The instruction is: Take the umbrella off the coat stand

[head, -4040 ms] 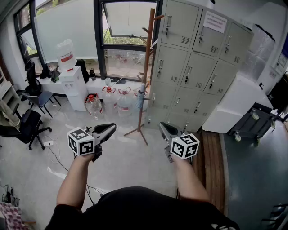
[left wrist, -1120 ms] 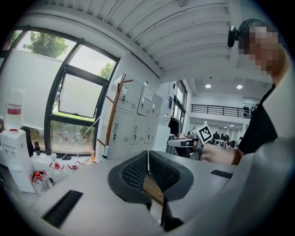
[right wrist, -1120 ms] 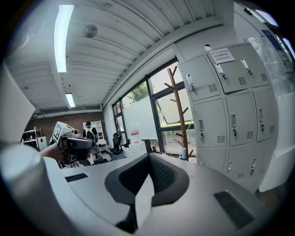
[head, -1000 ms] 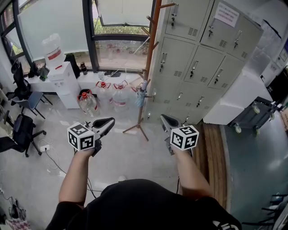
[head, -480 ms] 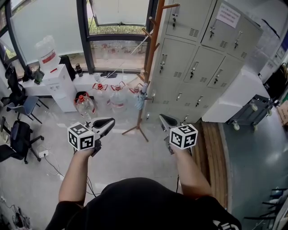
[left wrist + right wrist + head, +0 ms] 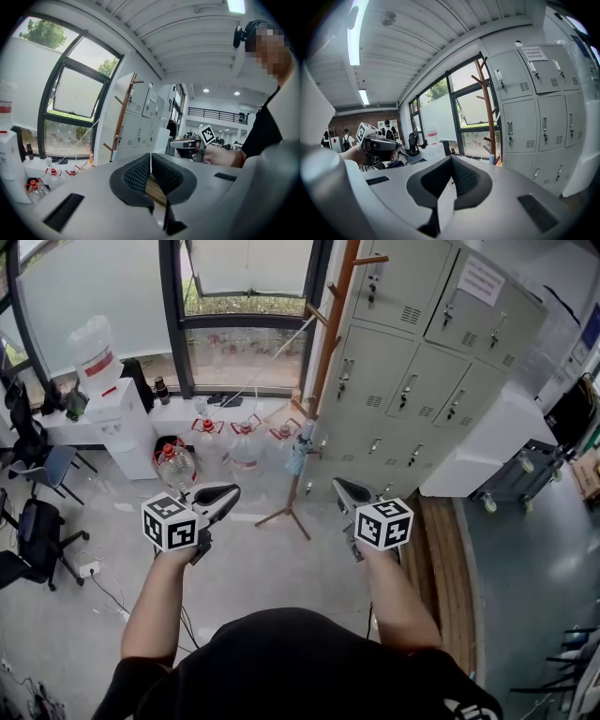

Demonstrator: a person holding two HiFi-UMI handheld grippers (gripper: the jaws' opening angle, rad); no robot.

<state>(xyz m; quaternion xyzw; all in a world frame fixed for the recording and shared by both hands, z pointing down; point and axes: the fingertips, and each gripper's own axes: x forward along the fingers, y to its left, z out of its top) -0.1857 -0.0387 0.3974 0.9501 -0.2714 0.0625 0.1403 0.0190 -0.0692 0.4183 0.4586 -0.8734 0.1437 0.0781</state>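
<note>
You now stand nearer the stand than four seconds ago: it and the lockers loom larger, and over the last half second the stand slides slightly right in the head view. The umbrella hangs low on the stand, apparently from a lower peg. Your left gripper and right gripper stay short of the stand, jaws clenched on nothing. You're approaching, not yet reaching.
</note>
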